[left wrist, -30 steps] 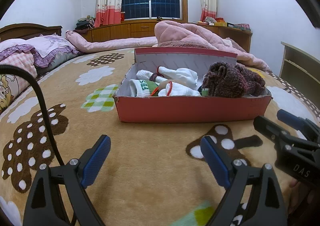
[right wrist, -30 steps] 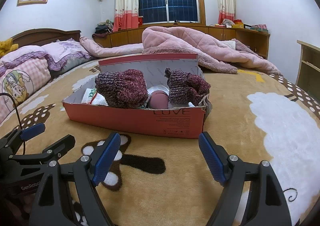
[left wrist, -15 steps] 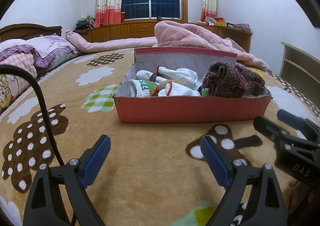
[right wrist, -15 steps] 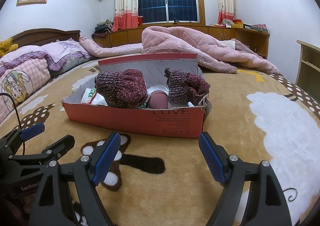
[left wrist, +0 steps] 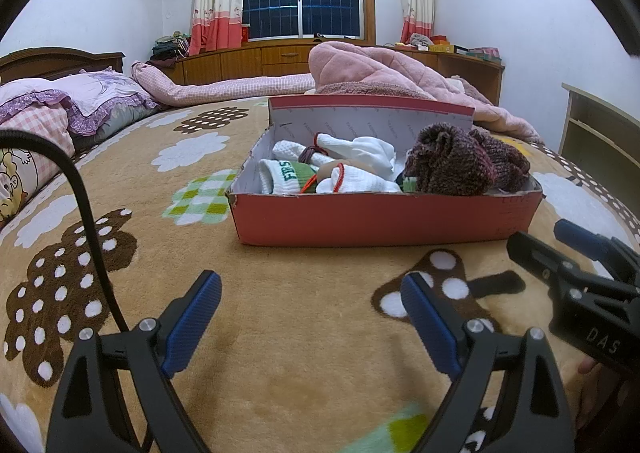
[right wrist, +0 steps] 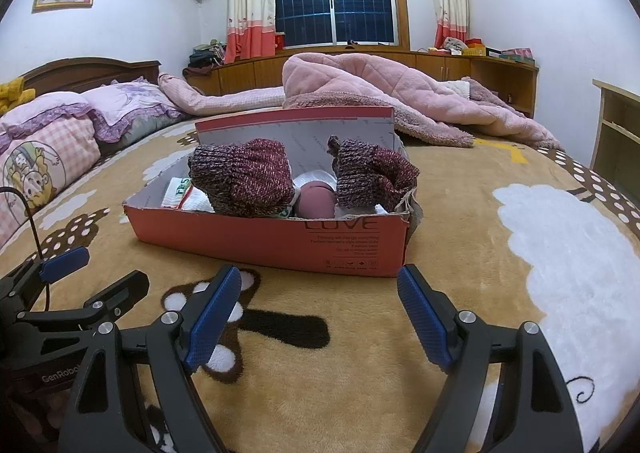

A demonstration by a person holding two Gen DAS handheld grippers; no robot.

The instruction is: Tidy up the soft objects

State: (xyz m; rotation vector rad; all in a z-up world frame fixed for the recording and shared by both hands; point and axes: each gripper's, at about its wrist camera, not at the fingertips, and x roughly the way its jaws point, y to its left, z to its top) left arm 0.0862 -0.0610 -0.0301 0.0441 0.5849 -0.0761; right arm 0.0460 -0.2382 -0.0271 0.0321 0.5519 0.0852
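Note:
A red cardboard shoe box (left wrist: 384, 219) (right wrist: 280, 239) lies on the patterned bed blanket, lid flap standing up behind it. Inside are white socks (left wrist: 352, 157), one with green lettering (left wrist: 288, 175), and two maroon knitted pieces (left wrist: 452, 163) (right wrist: 244, 177) (right wrist: 372, 175) with a pink rounded item (right wrist: 316, 199) between them. My left gripper (left wrist: 310, 313) stands open just above the blanket, in front of the box, nothing between its blue pads. My right gripper (right wrist: 320, 313) is likewise open and empty, short of the box's near right corner. Each gripper shows at the edge of the other's view.
A rumpled pink quilt (right wrist: 380, 93) lies behind the box. Pillows (right wrist: 60, 133) and a wooden headboard (right wrist: 92, 71) are at the left; wooden cabinets (right wrist: 460, 69) run under the window. A wooden shelf unit (right wrist: 616, 133) stands at the right. A black cable (left wrist: 80, 205) arcs at the left.

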